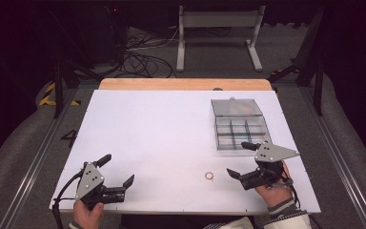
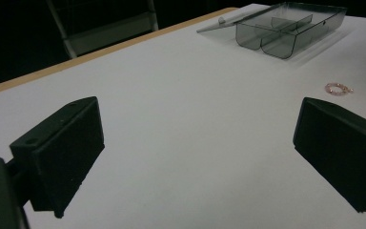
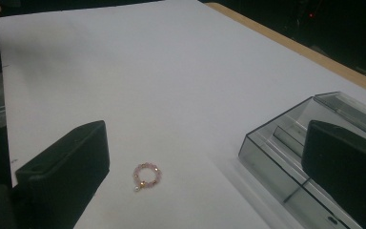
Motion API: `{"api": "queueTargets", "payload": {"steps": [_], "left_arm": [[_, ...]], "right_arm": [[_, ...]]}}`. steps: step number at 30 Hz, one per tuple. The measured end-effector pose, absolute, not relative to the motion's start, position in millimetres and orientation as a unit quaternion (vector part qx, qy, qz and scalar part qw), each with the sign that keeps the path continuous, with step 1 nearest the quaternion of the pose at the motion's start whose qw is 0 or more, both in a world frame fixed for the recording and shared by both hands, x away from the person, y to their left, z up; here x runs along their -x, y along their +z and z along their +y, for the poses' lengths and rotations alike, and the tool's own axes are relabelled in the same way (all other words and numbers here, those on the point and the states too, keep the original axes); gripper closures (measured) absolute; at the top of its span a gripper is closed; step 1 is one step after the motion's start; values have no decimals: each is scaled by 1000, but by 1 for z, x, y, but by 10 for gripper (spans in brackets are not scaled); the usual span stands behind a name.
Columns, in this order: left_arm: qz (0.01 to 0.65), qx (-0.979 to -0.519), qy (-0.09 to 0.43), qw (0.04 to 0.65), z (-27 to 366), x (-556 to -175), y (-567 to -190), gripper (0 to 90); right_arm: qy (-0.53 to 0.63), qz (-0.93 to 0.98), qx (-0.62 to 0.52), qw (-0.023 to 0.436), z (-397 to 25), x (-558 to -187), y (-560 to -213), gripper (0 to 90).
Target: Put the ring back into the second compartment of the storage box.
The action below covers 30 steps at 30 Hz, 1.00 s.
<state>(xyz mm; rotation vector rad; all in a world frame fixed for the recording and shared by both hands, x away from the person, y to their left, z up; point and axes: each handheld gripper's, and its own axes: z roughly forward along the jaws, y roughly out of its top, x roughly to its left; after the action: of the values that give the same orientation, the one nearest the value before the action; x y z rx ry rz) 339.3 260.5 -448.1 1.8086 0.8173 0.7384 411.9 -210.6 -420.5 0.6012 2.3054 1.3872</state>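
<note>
Rt tongs (image 1: 242, 160) agape nr round beaded ring (image 1: 209, 176)

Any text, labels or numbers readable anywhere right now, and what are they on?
"4": a black mark on the grey floor covering left of the white table, seen in the high view.
Clear compartment box, bead ring, left gripper and right gripper: no lettering to be seen.

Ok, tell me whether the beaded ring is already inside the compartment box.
No, the beaded ring lies on the bare white table, apart from the open compartment box, between the right gripper's open jaws.
</note>
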Motion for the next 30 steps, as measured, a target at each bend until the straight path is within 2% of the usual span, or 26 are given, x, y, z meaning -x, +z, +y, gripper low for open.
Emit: {"api": "queueTargets", "payload": {"steps": [30], "left_arm": [[336,-745,300,492,260,-340,-448,37]], "right_arm": [[479,837,-217,150,-171,-437,-419,44]]}}
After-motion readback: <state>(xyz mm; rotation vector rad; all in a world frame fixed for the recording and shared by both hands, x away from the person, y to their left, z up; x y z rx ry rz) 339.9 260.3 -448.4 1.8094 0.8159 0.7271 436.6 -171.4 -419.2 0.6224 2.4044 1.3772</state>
